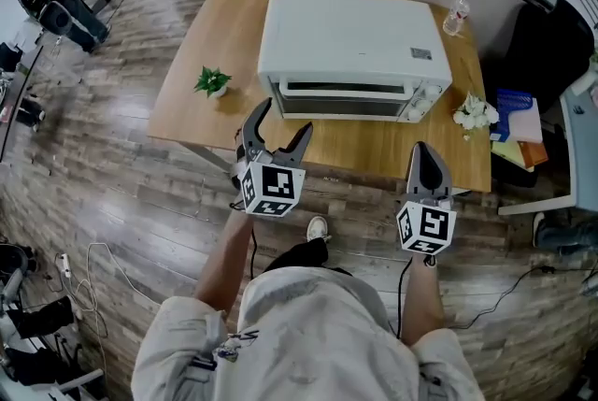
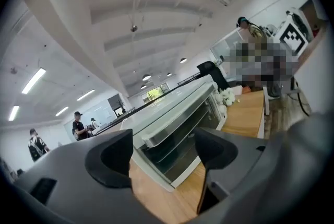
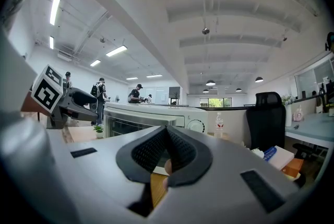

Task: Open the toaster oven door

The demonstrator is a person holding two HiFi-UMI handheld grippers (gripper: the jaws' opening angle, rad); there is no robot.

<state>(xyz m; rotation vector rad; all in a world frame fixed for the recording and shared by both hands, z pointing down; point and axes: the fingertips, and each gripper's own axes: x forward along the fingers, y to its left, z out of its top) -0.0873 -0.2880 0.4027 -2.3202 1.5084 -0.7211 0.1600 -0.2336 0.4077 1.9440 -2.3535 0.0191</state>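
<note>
A white toaster oven (image 1: 350,49) stands on the wooden table (image 1: 206,44), its glass door (image 1: 341,105) closed and its handle bar (image 1: 344,89) along the door's top. My left gripper (image 1: 283,121) hovers over the table's front edge, just in front of the door's left part, open with nothing between its fingers. In the left gripper view the oven (image 2: 172,124) shows between the spread jaws of the left gripper (image 2: 163,152). My right gripper (image 1: 422,149) is shut and empty, near the front edge below the oven's knobs (image 1: 425,100). The right gripper (image 3: 166,152) points toward the oven (image 3: 151,113).
A small potted plant (image 1: 213,81) sits left of the oven. A water bottle (image 1: 457,13) stands at the back right and white flowers (image 1: 476,113) at the oven's right. A black chair (image 1: 551,44) and a stack of books (image 1: 517,123) are right of the table.
</note>
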